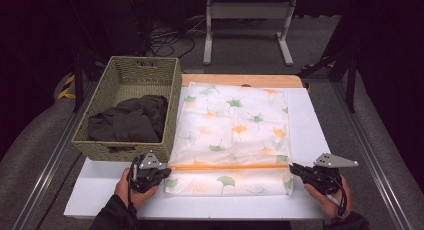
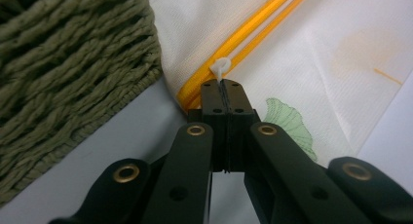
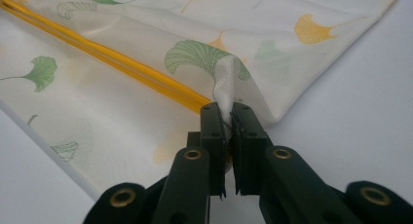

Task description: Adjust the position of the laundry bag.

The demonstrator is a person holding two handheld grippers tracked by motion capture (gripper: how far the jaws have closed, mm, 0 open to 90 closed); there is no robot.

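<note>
Dark room, metal frame legs [image 1: 248, 27] on the grey floor at the far side. White surface [image 1: 115, 192] in front of the person carries a ginkgo-print storage bag [image 1: 232, 125], lying flat at centre, its left edge just beside a woven basket [image 1: 131, 80] on the left. Basket holds a dark garment [image 1: 129, 121], bunched up at its near end.

Orange zipper [image 1: 227, 166] runs left to right across the near part of the bag.

Left tongs [image 1: 164, 173] sit at the left end of the zipper, jaws closed together on the white zipper pull [image 2: 220, 68]; in the left gripper view the pull's loop sticks out just past the tips, with the basket wall close on the left. Hand [image 1: 131, 190] wraps the body from the near side.

Right tongs [image 1: 294, 168] are at the right end of the zipper, clamped on a pinched fold of bag fabric [image 3: 228, 85] at the near right corner, right beside the zipper end. In the right gripper view the fabric stands up between the jaws.

Both tongs low at the surface, well apart, one at each end of the zipper.
</note>
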